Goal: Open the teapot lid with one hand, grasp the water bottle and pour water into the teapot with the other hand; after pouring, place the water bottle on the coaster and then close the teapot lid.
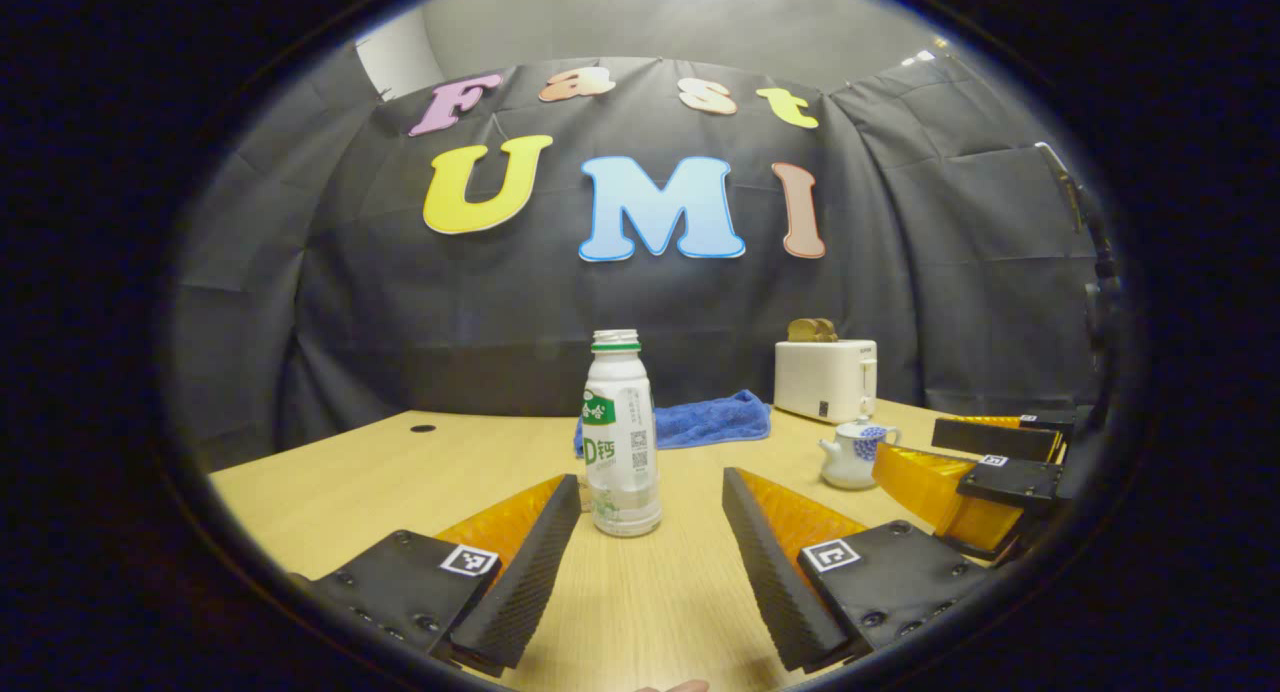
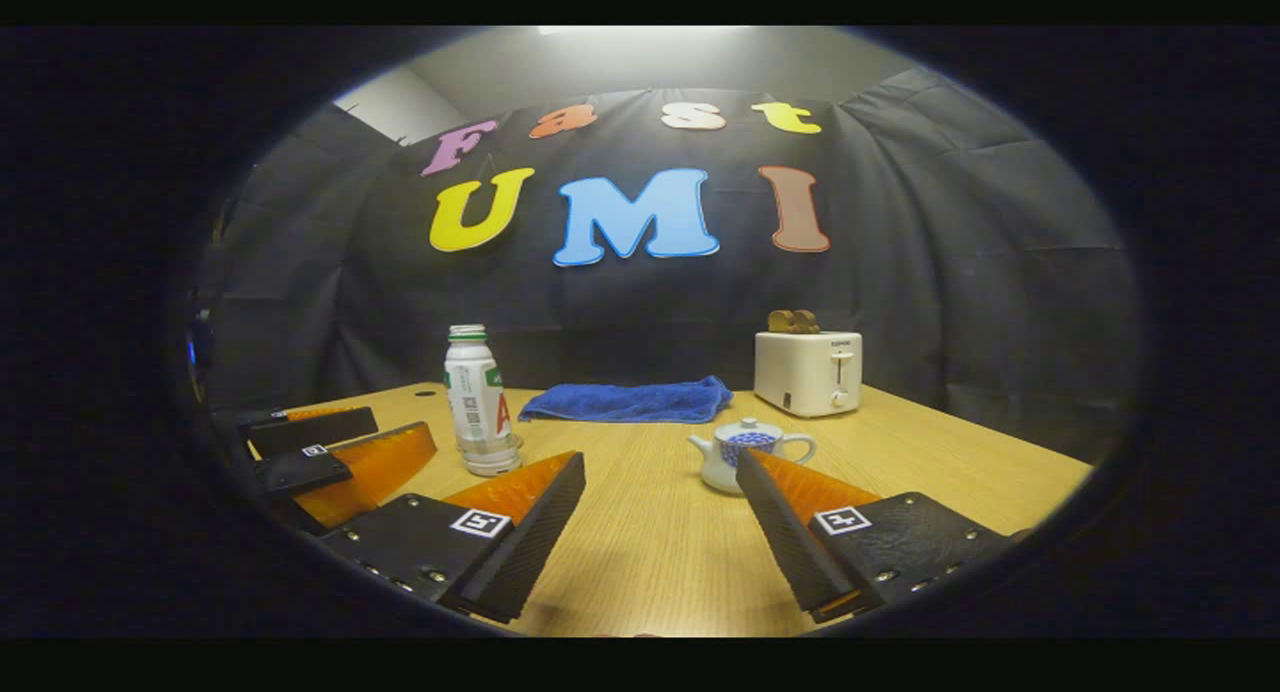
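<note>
Looks like nothing's started yet: both claws spread wide and empty. Left claw (image 1: 650, 542) lines up on the water bottle (image 1: 621, 437) at frame center; right claw (image 2: 660, 522) faces the teapot (image 2: 745, 454), lid on. Next: pinch that lid knob squarely.
</note>
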Demonstrator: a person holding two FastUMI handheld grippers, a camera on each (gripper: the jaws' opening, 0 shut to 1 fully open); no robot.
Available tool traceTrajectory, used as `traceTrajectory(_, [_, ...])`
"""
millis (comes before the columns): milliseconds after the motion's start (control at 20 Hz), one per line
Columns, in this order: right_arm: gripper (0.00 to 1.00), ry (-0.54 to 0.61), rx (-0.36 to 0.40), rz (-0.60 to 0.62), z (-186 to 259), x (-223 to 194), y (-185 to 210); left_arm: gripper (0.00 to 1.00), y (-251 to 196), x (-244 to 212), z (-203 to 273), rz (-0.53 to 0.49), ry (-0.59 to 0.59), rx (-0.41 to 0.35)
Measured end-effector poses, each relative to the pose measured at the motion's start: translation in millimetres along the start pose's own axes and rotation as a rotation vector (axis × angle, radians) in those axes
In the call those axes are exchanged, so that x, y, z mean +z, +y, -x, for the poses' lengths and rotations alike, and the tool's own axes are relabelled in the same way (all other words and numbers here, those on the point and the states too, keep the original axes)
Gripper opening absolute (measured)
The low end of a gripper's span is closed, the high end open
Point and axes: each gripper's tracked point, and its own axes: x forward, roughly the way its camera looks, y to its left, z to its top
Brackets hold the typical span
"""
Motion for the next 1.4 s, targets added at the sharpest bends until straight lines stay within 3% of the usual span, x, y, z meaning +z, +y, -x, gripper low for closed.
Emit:
traceTrajectory(100, [0.95,0.028,0.013,0.015,-12.5,-0.6,-8.7,0.95,-4.4,-0.5,-11.2,0.013,0.016,-0.023])
traceTrajectory(250, [0.95,0.025,-0.012,0.021,-35.8,13.5,-31.3,1.0,3.5,20.6,-27.5,0.025,-0.015,-0.016])
traceTrajectory(400, [0.95,0.047,-0.029,-0.006,-67.0,17.9,-46.7,0.88,14.8,31.9,-43.8,0.023,-0.03,-0.009])
traceTrajectory(450, [0.95,0.059,-0.033,-0.017,-72.9,15.9,-51.0,0.88,18.1,31.6,-47.7,0.024,-0.03,-0.006])
traceTrajectory(500, [0.94,0.058,-0.037,-0.022,-81.1,17.1,-54.4,1.0,23.5,33.0,-52.1,0.021,-0.034,0.002])
traceTrajectory(550, [0.93,0.059,-0.053,-0.016,-88.8,17.6,-59.3,0.95,29.5,34.3,-54.6,0.014,-0.037,0.011])
traceTrajectory(650, [0.9,0.075,-0.059,-0.02,-100.8,14.0,-64.9,1.0,36.9,33.6,-61.6,0.002,-0.036,0.026])
traceTrajectory(800, [0.64,0.116,-0.072,0.007,-112.9,4.7,-67.3,1.0,40.8,26.7,-70.3,0.011,-0.019,0.027])
traceTrajectory(900, [0.35,0.14,-0.078,0.042,-114.5,-6.2,-71.5,1.0,38.8,19.0,-72.0,0.022,0.004,0.022])
traceTrajectory(950, [0.26,0.14,-0.085,0.036,-112.0,-1.4,-73.0,1.0,37.3,16.8,-73.0,0.03,0.01,0.014])
traceTrajectory(1000, [0.25,0.142,-0.085,0.033,-113.4,-3.2,-72.8,0.99,35.9,16.8,-73.2,0.037,0.01,0.009])
traceTrajectory(1050, [0.1,0.144,-0.086,0.042,-114.3,-2.9,-71.6,0.97,36.1,17.3,-72.8,0.038,0.01,0.008])
traceTrajectory(1100, [0.09,0.144,-0.085,0.056,-114.8,-2.8,-71.1,0.96,38.1,19.3,-71.9,0.035,0.007,0.012])
traceTrajectory(1150, [0.25,0.138,-0.105,0.081,-111.6,0.1,-75.5,0.95,40.0,19.4,-71.4,0.03,0.005,0.014])
traceTrajectory(1250, [0.0,0.138,-0.104,0.083,-121.4,-0.4,-78.8,0.95,42.2,18.5,-70.8,0.026,0.005,0.018])
traceTrajectory(1350, [0.0,0.136,-0.088,0.096,-117.8,-0.4,-72.9,0.95,43.2,17.4,-70.8,0.036,0.01,0.018])
traceTrajectory(1400, [0.02,0.125,-0.077,0.091,-116.1,2.1,-71.5,1.0,44.0,16.0,-71.2,0.04,0.014,0.019])
